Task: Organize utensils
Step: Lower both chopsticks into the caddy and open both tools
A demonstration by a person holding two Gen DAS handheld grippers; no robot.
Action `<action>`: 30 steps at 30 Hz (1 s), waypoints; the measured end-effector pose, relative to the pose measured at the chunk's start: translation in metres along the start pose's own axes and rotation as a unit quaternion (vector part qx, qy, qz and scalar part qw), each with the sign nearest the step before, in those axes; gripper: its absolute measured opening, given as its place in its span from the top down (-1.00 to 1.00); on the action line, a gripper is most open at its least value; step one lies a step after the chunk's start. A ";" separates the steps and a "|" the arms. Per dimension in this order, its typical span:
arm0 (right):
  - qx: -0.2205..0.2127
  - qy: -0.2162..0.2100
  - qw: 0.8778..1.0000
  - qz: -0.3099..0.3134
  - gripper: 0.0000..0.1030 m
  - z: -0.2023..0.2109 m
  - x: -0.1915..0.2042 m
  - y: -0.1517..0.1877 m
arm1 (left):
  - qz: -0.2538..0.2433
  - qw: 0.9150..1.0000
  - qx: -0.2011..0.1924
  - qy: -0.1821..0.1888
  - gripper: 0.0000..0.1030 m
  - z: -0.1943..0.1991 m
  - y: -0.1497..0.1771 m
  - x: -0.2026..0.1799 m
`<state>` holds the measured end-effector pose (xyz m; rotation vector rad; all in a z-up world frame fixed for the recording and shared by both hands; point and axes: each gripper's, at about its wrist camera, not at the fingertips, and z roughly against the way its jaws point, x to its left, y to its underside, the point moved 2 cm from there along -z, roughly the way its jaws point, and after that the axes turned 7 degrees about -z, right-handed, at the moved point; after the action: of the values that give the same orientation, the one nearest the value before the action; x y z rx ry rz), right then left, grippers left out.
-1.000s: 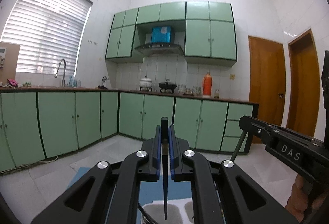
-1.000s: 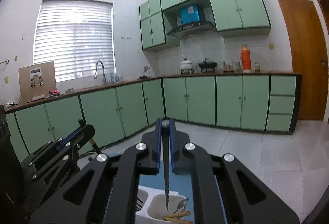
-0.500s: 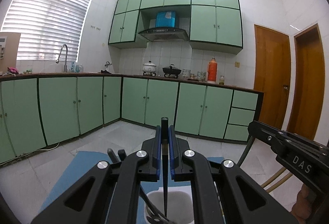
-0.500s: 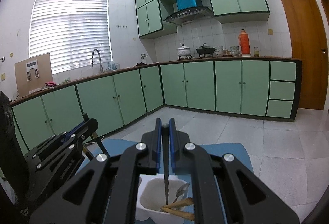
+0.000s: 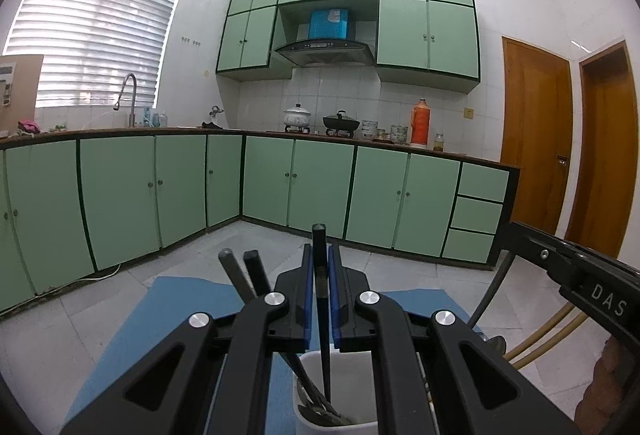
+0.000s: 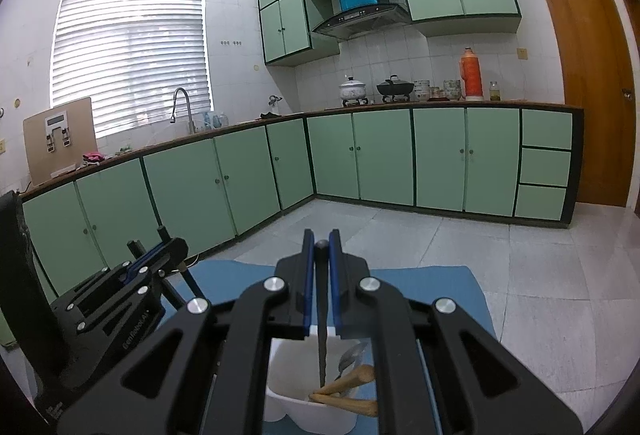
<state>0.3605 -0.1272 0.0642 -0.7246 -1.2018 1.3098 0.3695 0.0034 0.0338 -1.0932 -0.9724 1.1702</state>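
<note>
Both views have dropped since a second ago, so more of the white plastic utensil holder now fills the bottom centre of each frame.

My left hand-held gripper is clamped on a thin black chopstick. Its long axis runs straight down the middle of the left wrist view, top end poking above the blue pads, tip already inside the holder's compartment at bottom centre, beside other dark-handled utensils that lean toward upper left.

My right hand-held gripper is likewise closed on a second thin dark chopstick, vertical in its frame, with the tip hanging over the adjoining compartment, where pale wooden-handled utensils and a metal spoon lie at bottom centre.

So each stick sits directly above or within its own compartment, and each hand is nearer its own side. I judge the coming move is a straight descent along each stick's axis, then release. The holder stands on a blue mat on the bench.
</note>
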 end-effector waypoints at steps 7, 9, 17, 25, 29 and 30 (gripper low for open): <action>-0.010 0.007 1.000 -0.003 0.67 0.005 -0.003 -0.006 | -0.001 1.000 -0.005 0.004 0.26 0.003 -0.002 0.001; -0.016 0.009 1.000 -0.005 0.52 0.008 -0.005 -0.007 | 0.003 1.000 -0.008 0.006 0.15 0.005 -0.003 0.003; -0.034 0.011 0.999 -0.010 0.29 0.023 -0.013 -0.013 | 0.004 1.000 -0.020 0.017 -0.13 0.012 -0.007 0.003; -0.056 0.016 0.998 -0.017 0.03 0.045 -0.023 -0.017 | 0.007 0.999 -0.041 0.017 -0.35 0.029 -0.015 0.006; -0.068 0.021 0.997 -0.021 -0.22 0.061 -0.028 -0.016 | 0.009 0.999 -0.047 0.016 -0.49 0.042 -0.017 0.009; -0.070 0.022 0.997 -0.021 -0.26 0.065 -0.029 -0.015 | 0.011 0.999 -0.051 0.015 -0.56 0.048 -0.017 0.011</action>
<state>0.3090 -0.1717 0.0890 -0.8195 -1.2755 1.1782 0.3281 0.0196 0.0609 -1.2012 -1.0079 1.1300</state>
